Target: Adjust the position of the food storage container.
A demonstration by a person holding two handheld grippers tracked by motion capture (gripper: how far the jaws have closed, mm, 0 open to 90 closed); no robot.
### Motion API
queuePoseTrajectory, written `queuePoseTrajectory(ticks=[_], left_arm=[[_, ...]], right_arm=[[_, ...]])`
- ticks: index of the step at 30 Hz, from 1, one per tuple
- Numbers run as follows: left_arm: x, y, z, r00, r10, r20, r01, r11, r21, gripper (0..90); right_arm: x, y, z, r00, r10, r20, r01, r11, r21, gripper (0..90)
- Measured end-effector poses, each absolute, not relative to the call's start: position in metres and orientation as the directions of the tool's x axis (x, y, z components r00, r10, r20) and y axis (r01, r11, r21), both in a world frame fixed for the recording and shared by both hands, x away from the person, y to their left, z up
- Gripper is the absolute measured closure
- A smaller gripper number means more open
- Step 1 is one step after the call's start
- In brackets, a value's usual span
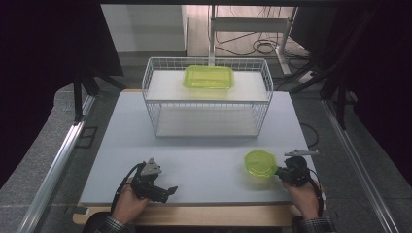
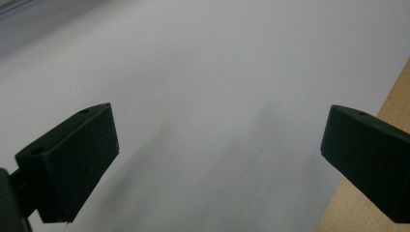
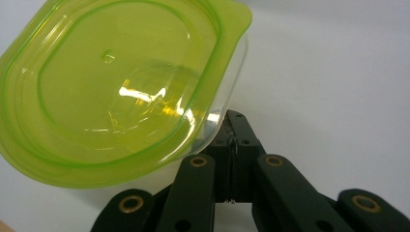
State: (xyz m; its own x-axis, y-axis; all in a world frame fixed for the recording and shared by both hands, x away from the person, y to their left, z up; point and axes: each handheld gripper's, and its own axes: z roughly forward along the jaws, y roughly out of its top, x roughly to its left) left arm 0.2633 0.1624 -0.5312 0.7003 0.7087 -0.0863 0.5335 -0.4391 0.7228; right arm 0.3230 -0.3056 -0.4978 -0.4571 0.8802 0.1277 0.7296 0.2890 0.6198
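The right gripper [image 3: 232, 145] is clamped on the rim of the round yellow-green lidded plastic container [image 1: 260, 162], low over the tabletop [image 1: 204, 165]; the white wire basket [image 1: 208, 97] lies ahead-left. The left gripper [image 1: 165, 190] rests spread wide, empty.

Round container [image 1: 260, 163] before wire basket [image 1: 208, 99]

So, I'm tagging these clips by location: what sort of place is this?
Probably a lab or test workshop: a padded table with a wire rack, loose cables on the floor, metal rails alongside.
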Motion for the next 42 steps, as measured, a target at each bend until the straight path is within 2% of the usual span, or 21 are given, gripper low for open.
queuePoseTrajectory(ticks=[16, 32, 36, 42], left_arm=[[0.263, 0.162, -0.532, 0.702, 0.708, -0.077, 0.531, -0.447, 0.72, 0.0], [0.263, 0.162, -0.532, 0.705, 0.706, -0.067, 0.527, -0.458, 0.716, 0.0], [0.263, 0.162, -0.531, 0.705, 0.706, -0.064, 0.525, -0.46, 0.716, 0.0], [0.263, 0.162, -0.531, 0.706, 0.706, -0.064, 0.52, -0.455, 0.723, 0.1]], right_arm=[[0.333, -0.239, -0.508, -0.586, 0.785, 0.202, 0.697, 0.36, 0.62, 87.7], [0.354, -0.188, -0.516, -0.646, 0.719, 0.256, 0.679, 0.389, 0.623, 88.2], [0.356, -0.184, -0.517, -0.656, 0.714, 0.246, 0.669, 0.398, 0.628, 88.2], [0.354, -0.199, -0.51, -0.644, 0.74, 0.195, 0.647, 0.391, 0.655, 84.6]])
